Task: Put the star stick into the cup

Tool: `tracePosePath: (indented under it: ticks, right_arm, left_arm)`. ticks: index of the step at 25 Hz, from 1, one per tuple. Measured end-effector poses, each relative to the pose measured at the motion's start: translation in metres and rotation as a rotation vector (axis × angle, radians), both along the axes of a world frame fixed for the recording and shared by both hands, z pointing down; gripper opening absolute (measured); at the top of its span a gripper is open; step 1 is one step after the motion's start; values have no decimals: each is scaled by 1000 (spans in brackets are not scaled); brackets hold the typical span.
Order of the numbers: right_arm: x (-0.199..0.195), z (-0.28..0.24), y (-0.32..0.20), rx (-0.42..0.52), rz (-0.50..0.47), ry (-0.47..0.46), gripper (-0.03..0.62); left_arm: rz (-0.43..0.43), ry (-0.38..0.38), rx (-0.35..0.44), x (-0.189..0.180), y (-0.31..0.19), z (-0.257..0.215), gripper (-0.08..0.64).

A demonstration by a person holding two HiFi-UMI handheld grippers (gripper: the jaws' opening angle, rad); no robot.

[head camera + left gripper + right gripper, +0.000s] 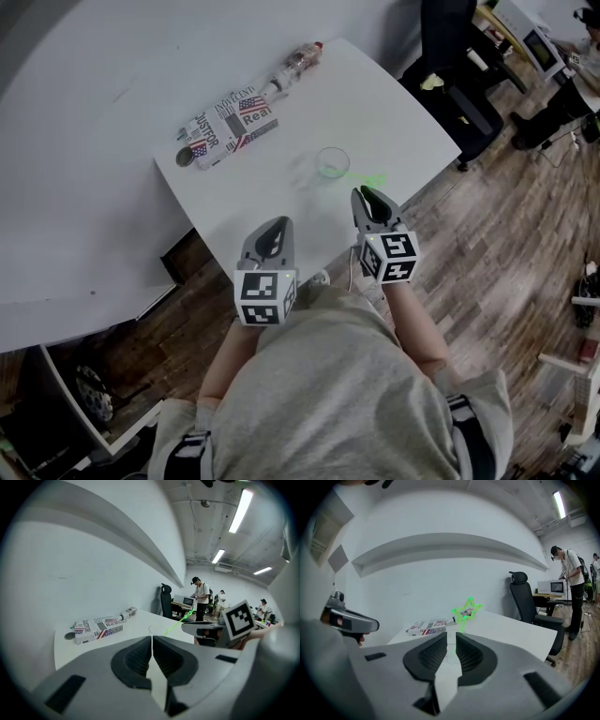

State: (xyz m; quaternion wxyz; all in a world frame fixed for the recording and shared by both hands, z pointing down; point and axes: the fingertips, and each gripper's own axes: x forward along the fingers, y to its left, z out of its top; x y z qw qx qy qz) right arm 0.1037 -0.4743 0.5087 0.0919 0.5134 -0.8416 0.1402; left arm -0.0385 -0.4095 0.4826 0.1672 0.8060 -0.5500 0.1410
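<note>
The green star stick (467, 610) is pinched by its thin shaft in my right gripper (451, 637), the star outline standing just ahead of the jaws. In the head view the right gripper (367, 195) hovers over the table's near edge, just short of the clear cup (332, 161), and the stick (373, 179) shows as a faint green streak reaching to the cup's near rim. My left gripper (277, 226) is shut and empty, lower left of the cup. In the left gripper view the stick (180, 620) slants above the cup (156, 630).
A printed flag-pattern box (230, 127) lies at the back left of the white table (394, 112), with a small round lid (185, 159) beside it and a bottle-like tube (298, 62) behind. A black office chair (459, 75) stands off the table's right side.
</note>
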Motion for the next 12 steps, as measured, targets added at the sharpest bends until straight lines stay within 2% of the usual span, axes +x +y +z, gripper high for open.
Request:
tracePosePath:
  ticks: [12]
  right_arm:
    - [-16,-41,80,76,31,-33,57]
  left_arm:
    - [27,8,29,-21,66,-11,9]
